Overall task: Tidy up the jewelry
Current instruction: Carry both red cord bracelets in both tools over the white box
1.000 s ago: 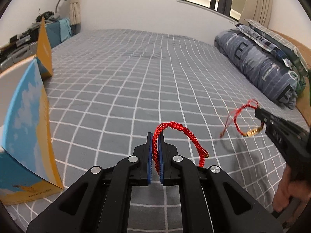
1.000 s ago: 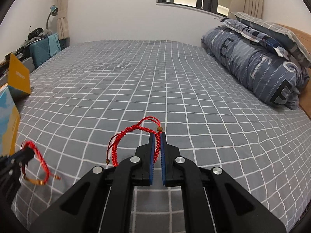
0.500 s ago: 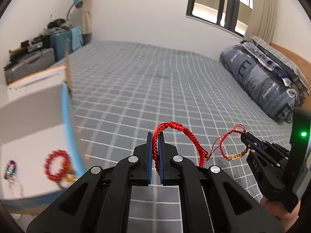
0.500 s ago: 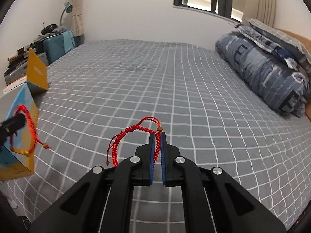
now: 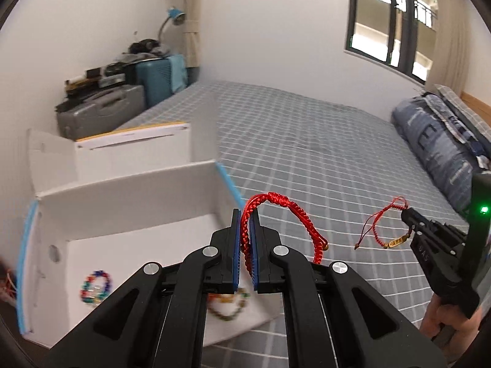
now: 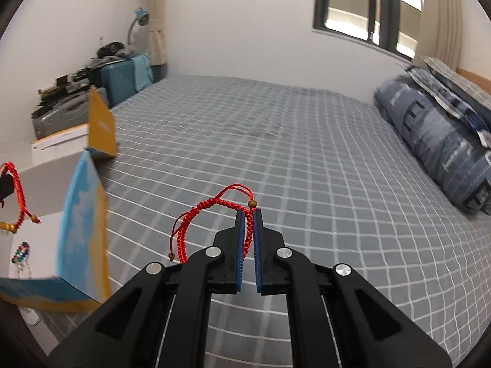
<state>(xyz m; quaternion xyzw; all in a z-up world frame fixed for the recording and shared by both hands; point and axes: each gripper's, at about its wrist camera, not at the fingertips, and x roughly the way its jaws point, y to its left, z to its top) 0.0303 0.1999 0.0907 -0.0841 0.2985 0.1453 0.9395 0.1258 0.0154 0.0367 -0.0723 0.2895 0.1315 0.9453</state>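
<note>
A bed (image 5: 307,141) under a grey checked sheet fills most of both views, with a rolled blue duvet (image 6: 435,141) along its right edge. At the far left, off the bed, suitcases (image 5: 101,113) stand against the wall.

On the bed's left side sits an open white box (image 5: 129,202) with blue-edged walls (its yellow lid stands up behind it). On its floor lie a multicoloured bead bracelet (image 5: 95,286) and a second, blurred one, partly hidden behind the left gripper.

The left gripper (image 5: 245,239) hangs over the box's right corner, jaws clamped on a thick red braided bracelet (image 5: 285,211), which arches out to the right above the sheet. The right gripper (image 6: 249,230) is held over the bed, right of the box, jaws pinched on a thinner red cord bracelet (image 6: 211,205) with a small brown bead; its loop droops to the left. In the left view that bracelet also carries a small gold charm (image 5: 396,241), and a hand (image 5: 445,322) grips the handle below.
</note>
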